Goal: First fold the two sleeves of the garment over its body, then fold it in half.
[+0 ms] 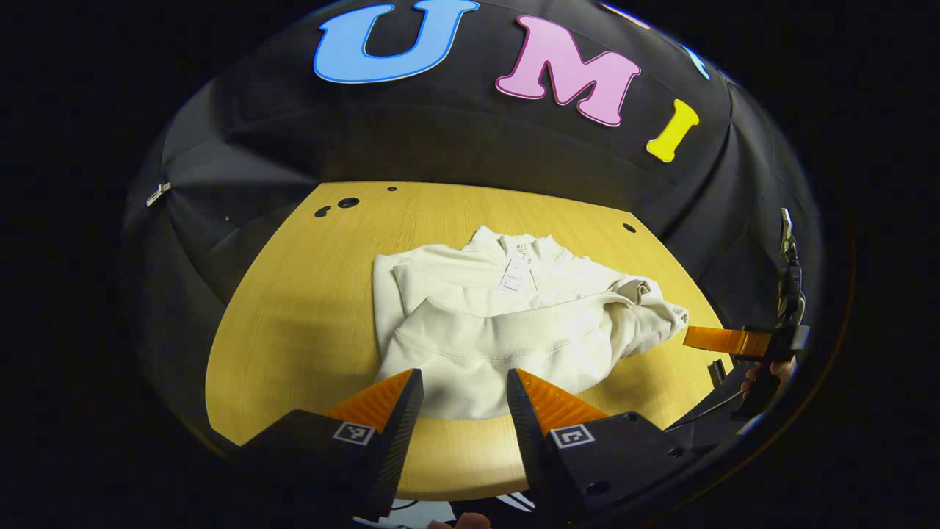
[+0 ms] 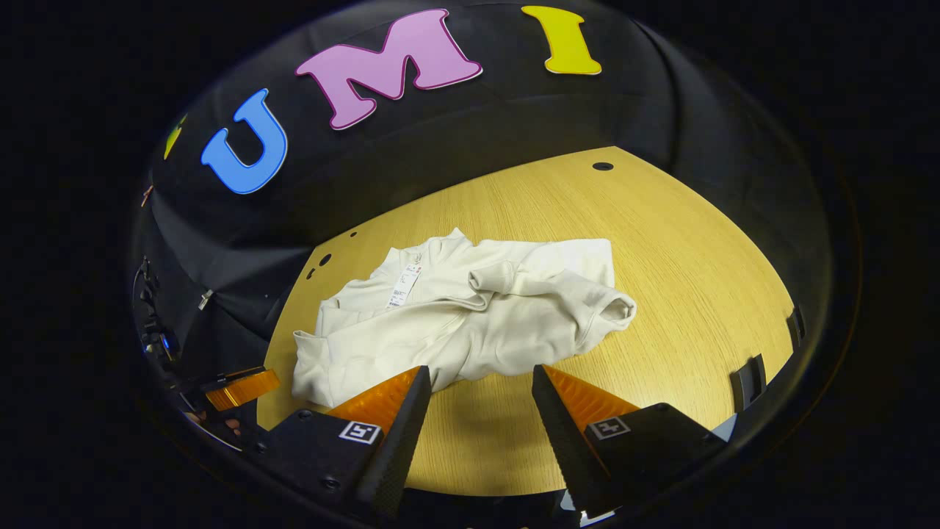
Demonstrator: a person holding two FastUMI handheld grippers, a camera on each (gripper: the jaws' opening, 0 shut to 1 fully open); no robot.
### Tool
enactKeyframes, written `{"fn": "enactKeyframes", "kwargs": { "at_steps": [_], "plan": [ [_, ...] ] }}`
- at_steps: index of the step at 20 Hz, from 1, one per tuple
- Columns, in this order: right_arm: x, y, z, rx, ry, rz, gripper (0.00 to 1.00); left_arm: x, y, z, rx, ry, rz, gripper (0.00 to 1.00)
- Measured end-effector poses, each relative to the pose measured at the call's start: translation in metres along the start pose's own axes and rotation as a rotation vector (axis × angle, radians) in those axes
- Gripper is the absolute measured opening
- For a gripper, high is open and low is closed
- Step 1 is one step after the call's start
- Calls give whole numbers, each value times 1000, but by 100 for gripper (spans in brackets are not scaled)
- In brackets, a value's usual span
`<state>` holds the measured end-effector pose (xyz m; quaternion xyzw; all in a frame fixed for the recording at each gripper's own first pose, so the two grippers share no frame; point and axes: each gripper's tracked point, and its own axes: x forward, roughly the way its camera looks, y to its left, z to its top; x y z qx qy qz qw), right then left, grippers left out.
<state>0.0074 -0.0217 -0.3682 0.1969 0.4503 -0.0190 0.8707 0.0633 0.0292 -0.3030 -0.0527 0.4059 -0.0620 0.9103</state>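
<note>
A cream sweatshirt (image 1: 499, 323) lies on the wooden table (image 1: 294, 316), folded into a compact bundle with its collar and a hang tag (image 1: 516, 273) toward the back. One sleeve cuff (image 2: 615, 310) sticks out at the bundle's edge. My left gripper (image 1: 464, 382) is open, its fingers just in front of the near hem, nothing between them. My right gripper (image 2: 481, 382) is open too, a little in front of the sweatshirt (image 2: 470, 316), over bare table (image 2: 683, 242). The right gripper (image 1: 734, 339) also appears at the far right of the left gripper view, and the left gripper (image 2: 239, 388) at the far left of the right gripper view.
Black cloth walls surround the table on the far sides. Small round holes (image 1: 348, 202) mark the tabletop near its back corners. Black clips (image 2: 750, 382) sit on the table's right edge. Bare wood spreads to the left and right of the garment.
</note>
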Motion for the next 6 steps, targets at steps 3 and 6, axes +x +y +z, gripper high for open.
{"fn": "enactKeyframes", "kwargs": {
  "at_steps": [3, 6],
  "plan": [
    [0, -2, -1, 2, 2, -3, 87, 1, 0, -2, -3, 5, 2, 71],
    [-1, -3, -3, 4, 8, -6, 87, 1, 0, -4, -4, 11, 4, 72]
  ]
}}
